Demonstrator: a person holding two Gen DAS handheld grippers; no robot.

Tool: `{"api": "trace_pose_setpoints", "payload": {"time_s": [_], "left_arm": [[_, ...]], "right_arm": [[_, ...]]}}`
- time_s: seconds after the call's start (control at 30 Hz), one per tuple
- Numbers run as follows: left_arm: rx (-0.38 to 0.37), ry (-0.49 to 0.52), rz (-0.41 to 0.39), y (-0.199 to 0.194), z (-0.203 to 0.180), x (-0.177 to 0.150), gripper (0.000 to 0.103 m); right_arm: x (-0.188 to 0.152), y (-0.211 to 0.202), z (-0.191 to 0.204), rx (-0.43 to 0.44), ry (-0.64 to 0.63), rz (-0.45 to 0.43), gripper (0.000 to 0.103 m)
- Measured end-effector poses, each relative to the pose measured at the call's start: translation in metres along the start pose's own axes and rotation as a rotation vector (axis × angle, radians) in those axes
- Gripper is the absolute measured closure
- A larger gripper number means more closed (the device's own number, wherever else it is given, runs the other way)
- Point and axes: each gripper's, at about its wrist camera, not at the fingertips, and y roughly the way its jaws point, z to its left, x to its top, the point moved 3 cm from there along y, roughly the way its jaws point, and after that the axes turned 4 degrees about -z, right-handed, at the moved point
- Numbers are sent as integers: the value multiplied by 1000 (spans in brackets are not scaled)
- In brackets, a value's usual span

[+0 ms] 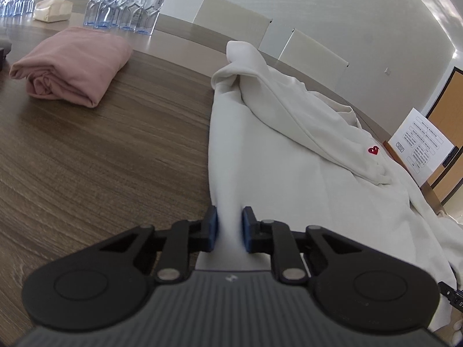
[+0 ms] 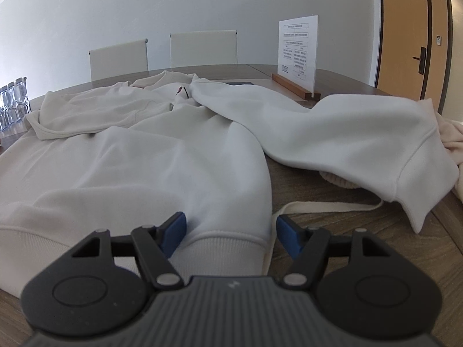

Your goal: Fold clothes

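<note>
Left wrist: left gripper pinches white sweatshirt edge; right gripper gapes wide (empty) astride hem.

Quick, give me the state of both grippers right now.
Left gripper: shut on the hem of the white sweatshirt.
Right gripper: open, jaws straddling the sweatshirt's ribbed hem corner, not yet clamped.

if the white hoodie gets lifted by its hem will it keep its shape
Probably not: the hoodie lies in soft folds, so it should droop. Its loose sleeve would likely drag. The left tool pinches an edge that bunches, suggesting thick fleece.
</note>
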Motion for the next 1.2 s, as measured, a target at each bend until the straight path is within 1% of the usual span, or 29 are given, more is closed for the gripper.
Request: {"api": "trace_pose_setpoints", "payload": {"time_s": [0.07,0.1,0.13,0.2,0.23,0.3,0.4,0.47,0.5,0.53,0.57,0.67,0.73,0.77,0.83,0.93,1.0,1.03,1.13,1.2], "left_arm": [[-2,-7,-5,1,-1,-2,97],[5,9,-12,0,-3,-4,97],[13,25,-18,-1,-5,-5,97],[19,28,-21,-4,-8,-7,97],[25,30,-22,-6,-9,-9,97],[46,30,-29,-14,-8,-10,97],[87,46,-43,-30,-7,-11,97],[118,88,-38,-36,-6,-12,96],[142,110,-34,-36,-6,-12,94],[166,132,-32,-36,-7,-12,85],[185,147,-47,-36,-9,-11,79],[242,194,-95,-36,-14,-8,78],[262,224,-125,-37,-19,-2,77],[272,239,-140,-37,-21,0,73],[271,245,-161,-37,-25,6,69],[269,254,-192,-38,-32,14,67],[270,256,-204,-36,-38,18,66],[272,248,-207,-34,-41,19,66],[243,238,-210,-28,-54,19,64],[232,300,-218,-18,-60,27,62]], "right_arm": [[-1,3,4,-3,8,14,35],[-2,2,6,-2,5,11,44],[-3,1,8,-2,0,6,57],[-7,-4,15,-4,-18,-11,69],[-8,-9,18,5,-19,-7,72],[-11,-19,21,30,-13,11,74],[-15,-35,26,67,-5,38,74],[-15,-44,27,95,12,51,70],[-12,-47,25,100,27,45,67],[-8,-50,22,99,41,35,63],[-2,-51,20,93,53,19,61],[21,-52,12,85,74,-47,57],[41,-49,11,98,70,-96,52],[51,-47,10,106,67,-121,51],[74,-43,9,126,58,-170,47],[117,-31,12,184,46,-239,44],[149,-18,20,239,16,-266,41],[163,-11,26,261,-1,-275,40],[203,14,49,308,-51,-298,40],[229,34,65,323,-67,-303,40]]}}
